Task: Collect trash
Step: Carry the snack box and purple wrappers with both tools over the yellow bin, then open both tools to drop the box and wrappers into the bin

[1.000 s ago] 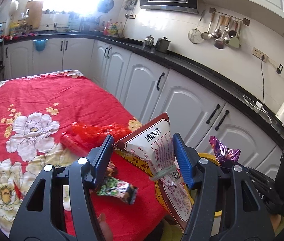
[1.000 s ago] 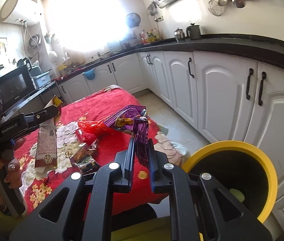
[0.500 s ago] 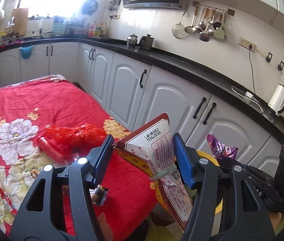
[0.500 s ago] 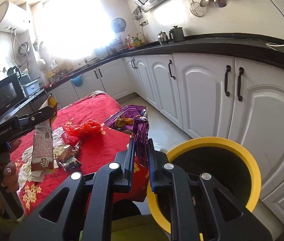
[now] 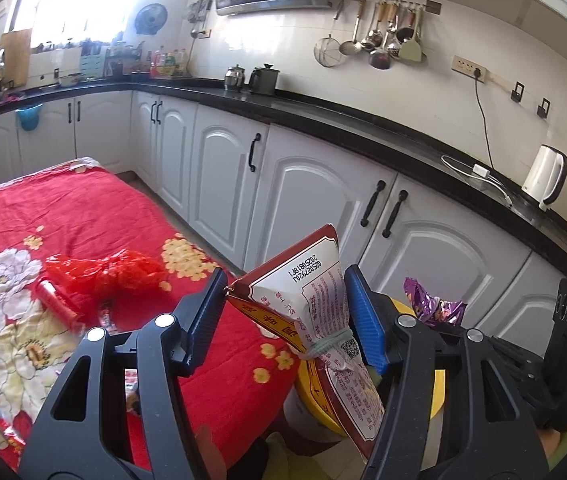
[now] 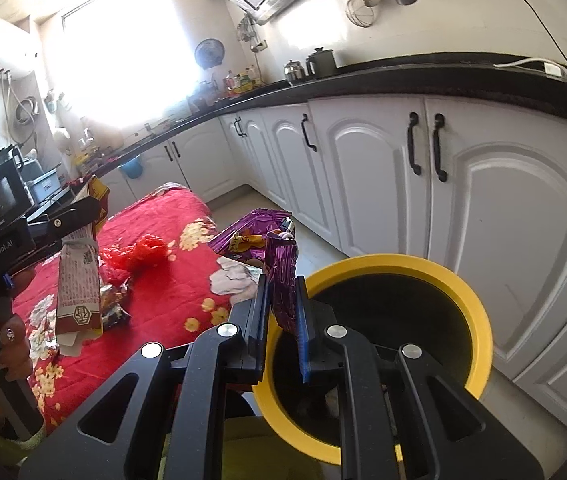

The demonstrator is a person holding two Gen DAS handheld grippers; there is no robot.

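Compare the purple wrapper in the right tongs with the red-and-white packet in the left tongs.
The purple wrapper is shiny, crinkled foil; the red-and-white packet is matte, printed with text and tied by a band. The wrapper is pinched flat between nearly shut right tongs; the packet sits in much wider left tongs. The wrapper looks smaller than the packet. Both are held near the yellow bin.

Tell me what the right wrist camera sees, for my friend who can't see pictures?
The right gripper pinches a crinkly purple wrapper over the edge of a black bin with a yellow rim. On the left, the left gripper holds a red-and-white packet above a table with a red flowery cloth where more wrappers lie. White kitchen cupboards stand behind.
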